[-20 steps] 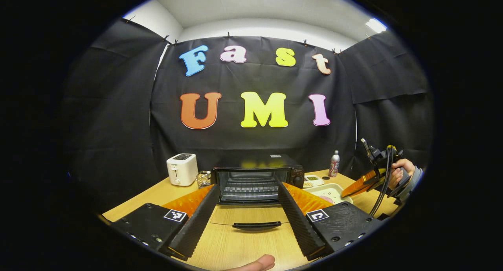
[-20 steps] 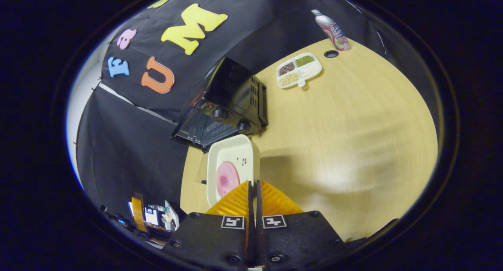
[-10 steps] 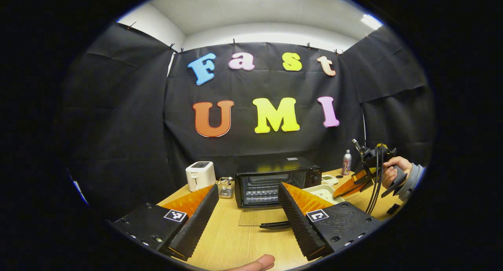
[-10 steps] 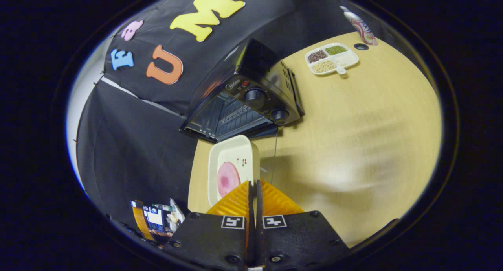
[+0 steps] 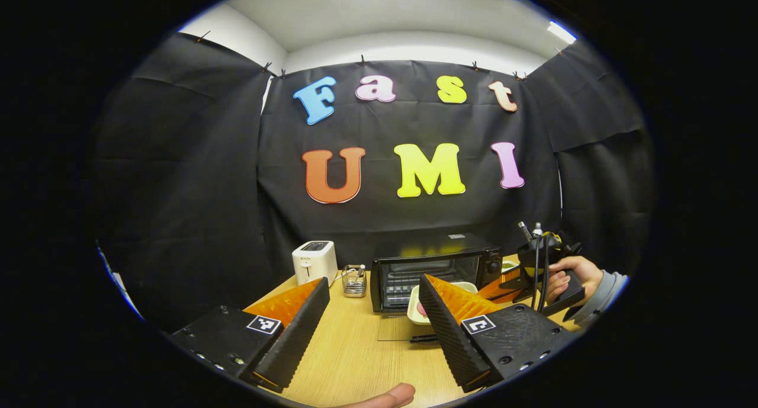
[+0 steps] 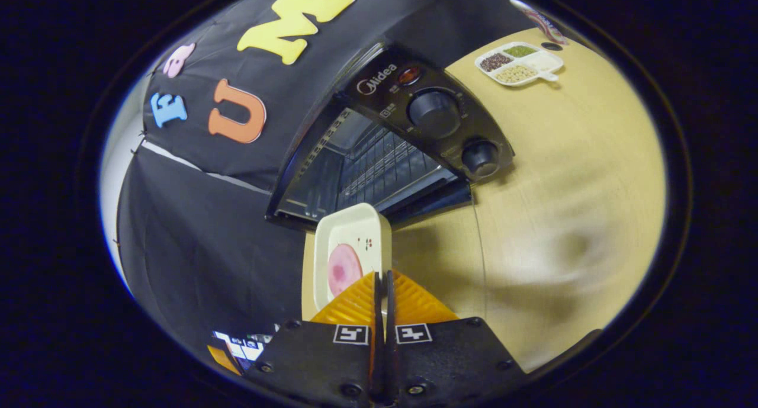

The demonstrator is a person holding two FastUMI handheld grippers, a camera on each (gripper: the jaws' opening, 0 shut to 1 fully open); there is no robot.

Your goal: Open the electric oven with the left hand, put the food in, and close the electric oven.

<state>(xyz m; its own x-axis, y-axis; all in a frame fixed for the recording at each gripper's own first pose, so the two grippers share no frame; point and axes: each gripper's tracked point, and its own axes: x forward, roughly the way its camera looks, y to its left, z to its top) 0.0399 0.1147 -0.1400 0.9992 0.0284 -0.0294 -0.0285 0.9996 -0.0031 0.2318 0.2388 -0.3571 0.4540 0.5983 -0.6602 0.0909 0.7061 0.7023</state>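
The black electric oven (image 5: 435,269) stands at the back of the wooden table, its glass door (image 5: 395,328) folded down flat. My left gripper (image 5: 374,280) is open with nothing between its fingers, well back from the oven. The right gripper (image 6: 382,276) is shut on the near rim of a white tray (image 6: 354,239) carrying a pink slice of ham (image 6: 342,269). That tray hangs just in front of the oven's open mouth (image 6: 367,171), above the lowered door. In the left gripper view the tray (image 5: 414,306) shows before the oven, with a hand (image 5: 565,278) holding the right gripper.
A white toaster (image 5: 314,261) and a small wire holder (image 5: 354,280) stand left of the oven. A divided dish of grains (image 6: 520,64) and a bottle (image 6: 542,20) sit on the table beyond the oven's knobs (image 6: 435,112). A thumb tip (image 5: 388,395) shows at the bottom edge.
My left gripper has drawn back and leftward from the open oven. The right gripper has carried the tray up to the oven's mouth, over the lowered door.
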